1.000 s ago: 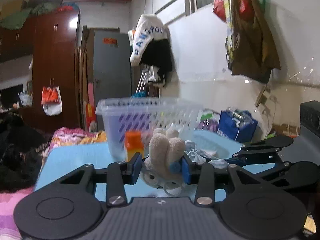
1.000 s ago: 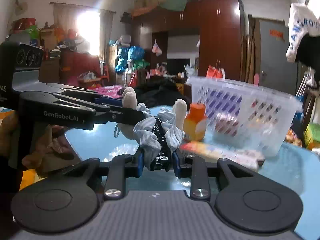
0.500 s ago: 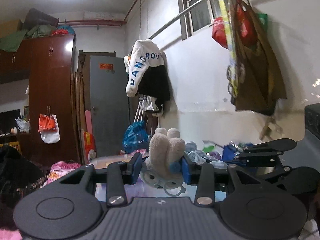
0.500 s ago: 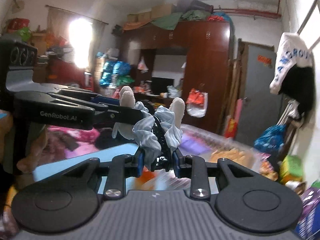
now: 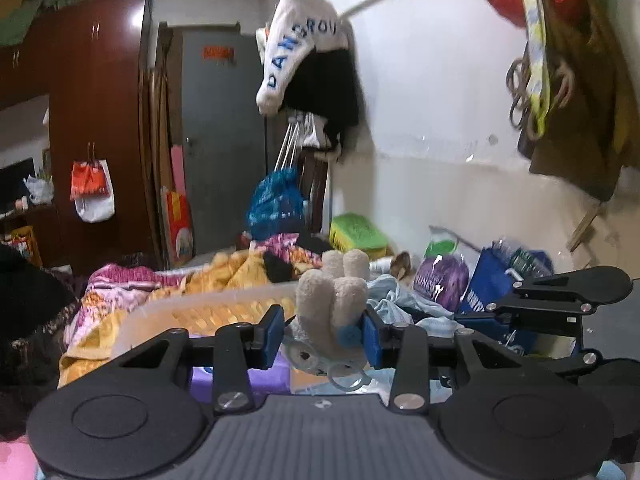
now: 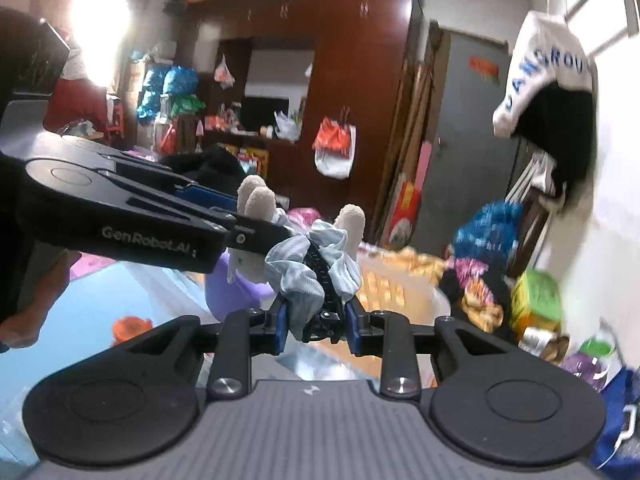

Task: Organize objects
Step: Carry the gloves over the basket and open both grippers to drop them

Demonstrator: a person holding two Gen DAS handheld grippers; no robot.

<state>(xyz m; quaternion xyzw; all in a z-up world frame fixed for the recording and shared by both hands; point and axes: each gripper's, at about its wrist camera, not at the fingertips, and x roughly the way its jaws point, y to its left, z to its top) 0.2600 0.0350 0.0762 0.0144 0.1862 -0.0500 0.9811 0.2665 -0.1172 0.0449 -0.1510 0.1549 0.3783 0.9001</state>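
My left gripper [image 5: 324, 332] is shut on a beige plush toy [image 5: 332, 300], whose limbs stick up between the blue pads. In the right wrist view the same toy [image 6: 256, 204] shows beside the left gripper [image 6: 272, 232]. My right gripper [image 6: 314, 320] is shut on a light-blue striped cloth [image 6: 296, 280] with a black strap that seems to be joined to the toy. From the left wrist view the right gripper [image 5: 480, 312] is close on the right. Both are held above a white plastic basket [image 5: 208, 312], also seen as the basket [image 6: 400, 284].
A blue table [image 6: 92, 300] carries an orange-capped bottle [image 6: 128, 326] at the lower left. Bedding and clothes [image 5: 240, 268] lie beyond the basket. Bags [image 5: 444, 276] and a green crate [image 5: 356, 236] stand along the white wall. A wardrobe [image 6: 360, 80] and grey door [image 5: 224, 140] are behind.
Both grippers rose and travelled sideways together, keeping their hold. The basket, earlier standing in front at eye level, now lies low in view beneath the grippers.
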